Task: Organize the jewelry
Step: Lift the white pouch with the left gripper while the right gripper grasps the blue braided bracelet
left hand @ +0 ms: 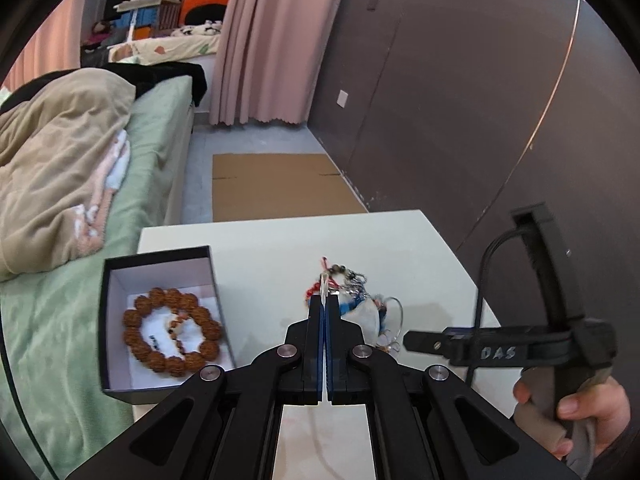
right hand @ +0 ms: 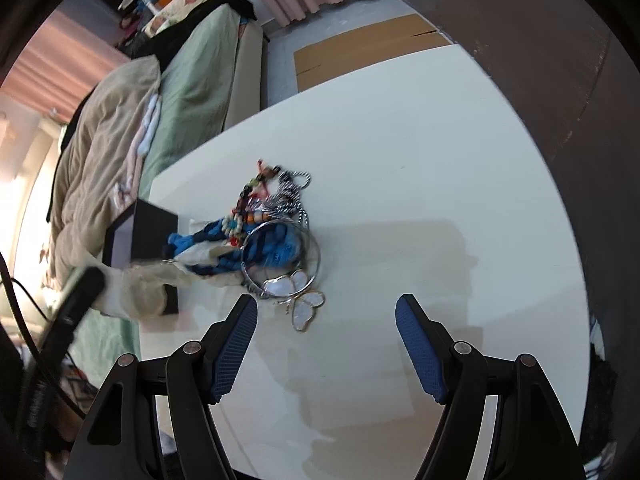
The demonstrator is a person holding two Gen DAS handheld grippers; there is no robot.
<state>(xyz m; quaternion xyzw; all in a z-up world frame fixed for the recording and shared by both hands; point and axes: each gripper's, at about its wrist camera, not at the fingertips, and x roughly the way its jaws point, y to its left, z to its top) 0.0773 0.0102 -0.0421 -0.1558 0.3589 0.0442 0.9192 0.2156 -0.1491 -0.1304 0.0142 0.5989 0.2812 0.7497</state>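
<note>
left tongs (left hand: 325, 300): pressed together on a thin pale piece at the tips; which piece of the pile it is, cannot tell.
right tongs (right hand: 326, 316): spread wide, gripping nothing, hovering just short of the pile.
jewelry pile (right hand: 276, 228): tangled heap on the white desk (right hand: 420, 160); silver bangle (right hand: 280, 256), butterfly pendant (right hand: 302, 304), blue cord, beaded strands, twisted chain all interlocked.
box (left hand: 116, 280): open, at the desk's left edge beside the bed (left hand: 160, 128); brown bead bracelet (left hand: 172, 334) already lying inside.
step (judged): separating one piece from the tangle for the box.
method: lift slowly with the left tongs; pin the bangle with the right so the heap stays down.
risk: the cord snags and the whole pile gets dragged along.
</note>
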